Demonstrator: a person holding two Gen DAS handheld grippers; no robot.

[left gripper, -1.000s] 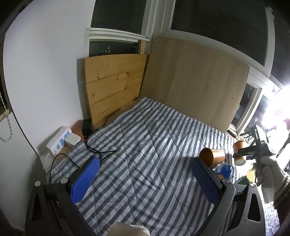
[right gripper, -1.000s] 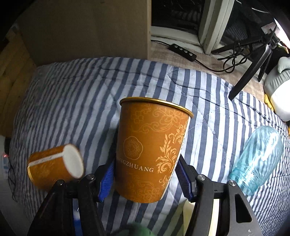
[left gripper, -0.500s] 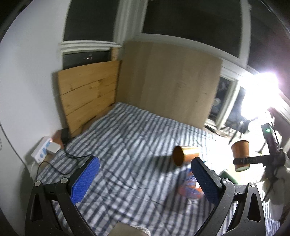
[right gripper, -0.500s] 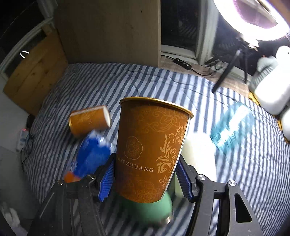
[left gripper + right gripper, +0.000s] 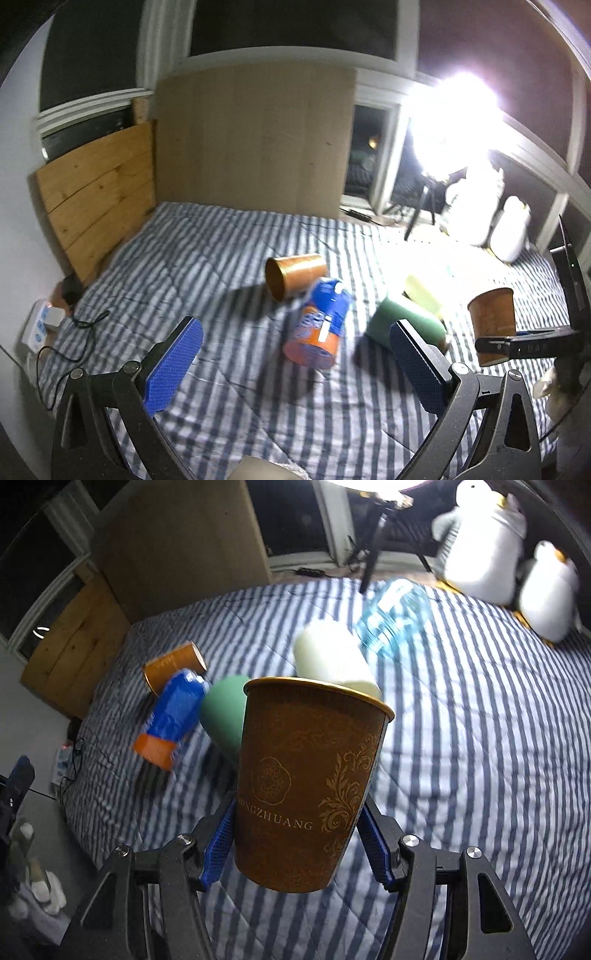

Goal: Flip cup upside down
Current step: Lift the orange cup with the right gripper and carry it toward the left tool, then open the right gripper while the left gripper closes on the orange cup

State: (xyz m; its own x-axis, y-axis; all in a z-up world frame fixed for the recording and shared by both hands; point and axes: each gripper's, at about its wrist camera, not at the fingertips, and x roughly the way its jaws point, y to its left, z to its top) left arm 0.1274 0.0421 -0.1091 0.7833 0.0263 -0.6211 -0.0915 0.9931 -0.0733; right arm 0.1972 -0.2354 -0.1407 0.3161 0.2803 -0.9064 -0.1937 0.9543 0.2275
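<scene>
My right gripper is shut on an orange paper cup with gold print, held upright, rim up, well above the striped bedspread. The same cup shows at the right of the left wrist view, clamped in the right gripper. My left gripper is open and empty above the near part of the bed. A second orange cup lies on its side mid-bed; it also shows in the right wrist view.
A blue and orange can, a green cup and a pale cup lie on the bed, with a clear blue bottle. Penguin plush toys and a bright lamp stand at the far side. Wooden boards lean at left.
The right gripper has lifted the orange cup higher above the bed, still upright. The left gripper view has swung right, bringing the can and green cup into view.
</scene>
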